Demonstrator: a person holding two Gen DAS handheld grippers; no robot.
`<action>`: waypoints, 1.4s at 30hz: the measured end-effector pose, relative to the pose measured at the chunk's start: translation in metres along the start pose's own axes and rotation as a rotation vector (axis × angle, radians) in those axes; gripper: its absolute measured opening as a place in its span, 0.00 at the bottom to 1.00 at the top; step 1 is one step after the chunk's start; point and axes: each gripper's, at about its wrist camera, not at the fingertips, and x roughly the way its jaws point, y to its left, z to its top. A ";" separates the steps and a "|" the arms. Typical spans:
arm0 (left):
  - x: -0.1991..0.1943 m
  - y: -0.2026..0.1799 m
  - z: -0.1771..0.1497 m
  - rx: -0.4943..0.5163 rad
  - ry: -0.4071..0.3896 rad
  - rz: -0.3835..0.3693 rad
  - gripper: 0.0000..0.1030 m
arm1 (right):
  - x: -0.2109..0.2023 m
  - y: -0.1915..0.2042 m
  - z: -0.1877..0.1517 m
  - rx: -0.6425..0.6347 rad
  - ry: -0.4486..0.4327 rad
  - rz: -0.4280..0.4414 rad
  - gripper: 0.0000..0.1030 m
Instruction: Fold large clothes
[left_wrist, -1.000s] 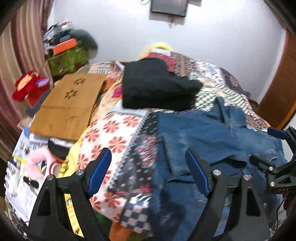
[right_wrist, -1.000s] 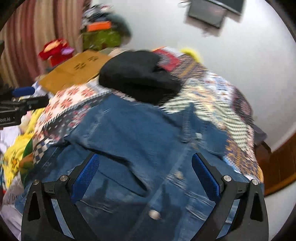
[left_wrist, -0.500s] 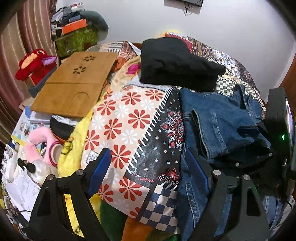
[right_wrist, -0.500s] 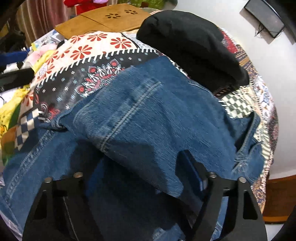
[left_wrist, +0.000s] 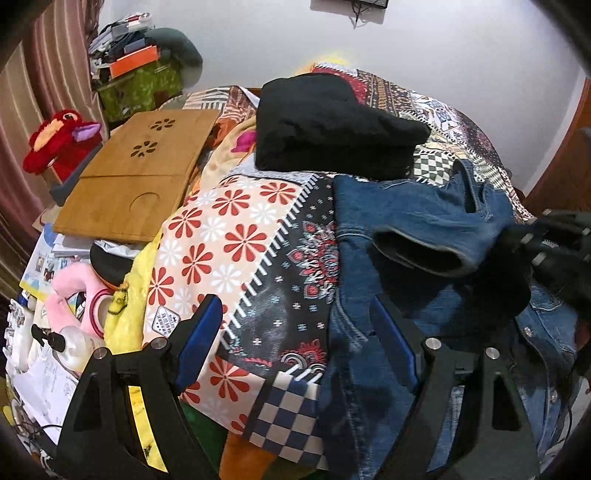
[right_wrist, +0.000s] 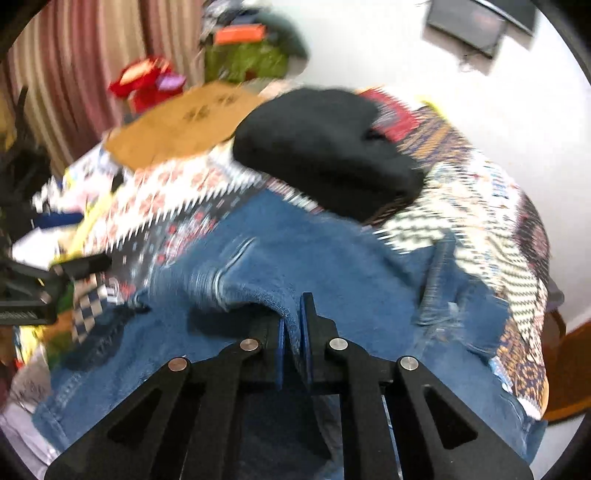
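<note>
A blue denim jacket (left_wrist: 417, 221) lies on the right side of a patterned bedspread (left_wrist: 240, 240). My left gripper (left_wrist: 295, 332) is open and empty, hovering over the bedspread just left of the jacket's edge. My right gripper (right_wrist: 293, 325) is shut on a fold of the denim jacket (right_wrist: 332, 266) and lifts it. In the left wrist view the right gripper (left_wrist: 535, 236) holds up a sleeve with its open cuff (left_wrist: 417, 251) facing me.
A folded black garment (left_wrist: 325, 125) lies behind the jacket. A wooden lap tray (left_wrist: 140, 173) rests at the left. A red plush toy (left_wrist: 59, 136), a pink plush (left_wrist: 77, 291), a bottle and papers crowd the left edge. A wall stands behind.
My right gripper has shut on the denim and lifted a sleeve up. My left gripper stayed open and drew back a little to the left of the jacket.
</note>
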 end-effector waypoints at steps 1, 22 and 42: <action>-0.002 -0.004 0.001 0.003 -0.003 -0.006 0.79 | -0.009 -0.009 -0.001 0.025 -0.019 -0.008 0.07; 0.002 -0.095 -0.005 0.147 0.035 -0.072 0.79 | -0.081 -0.152 -0.139 0.525 0.020 -0.134 0.06; 0.004 -0.070 -0.014 0.104 0.041 -0.063 0.79 | 0.037 -0.027 -0.074 0.033 0.269 -0.031 0.57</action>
